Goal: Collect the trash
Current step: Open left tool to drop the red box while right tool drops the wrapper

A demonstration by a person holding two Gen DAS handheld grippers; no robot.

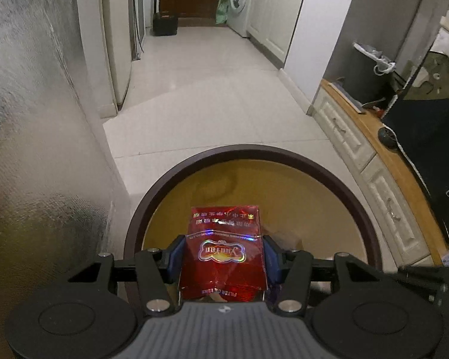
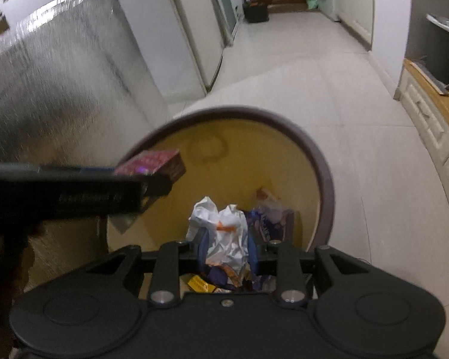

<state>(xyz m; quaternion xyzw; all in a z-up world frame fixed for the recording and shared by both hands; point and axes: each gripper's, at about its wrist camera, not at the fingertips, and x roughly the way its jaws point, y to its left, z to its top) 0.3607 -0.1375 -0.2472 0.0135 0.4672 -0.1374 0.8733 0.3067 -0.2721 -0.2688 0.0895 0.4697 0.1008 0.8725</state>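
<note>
Left claw (image 1: 221,254): you are clamping the red cigarette pack (image 1: 224,251) between both blue pads, its torn lower edge toward the camera, and you are holding it over the near part of the bin's mouth.

Right claw (image 2: 224,245): you are gripping a crumpled white wrapper (image 2: 224,233) (orange print showing on it), and the jaws are sitting close together on it above the bin.

Bin (image 1: 284,152): the round bin with the dark rim and yellow inside is standing on the tiled floor (image 1: 212,98), just beside a silver foil-faced panel (image 1: 39,119); other wrappers are already lying at its bottom, seen in the right wrist view.

Risk, pack: you are holding it close to the near rim in the left wrist view, so a release from here could be landing it on the rim or tipping it out onto the floor.

Risk, wrapper: the light paper could be clinging to a pad as you are opening, or drifting sideways as it falls (it is bulky and springy).

Risk, crowding: in the right wrist view the left claw (image 2: 161,179) is reaching across the bin's mouth near the right one, so a careless move could be knocking the two together and jarring a piece loose.

Risk, bin: bumping the rim could be shifting the bin against the panel.
</note>
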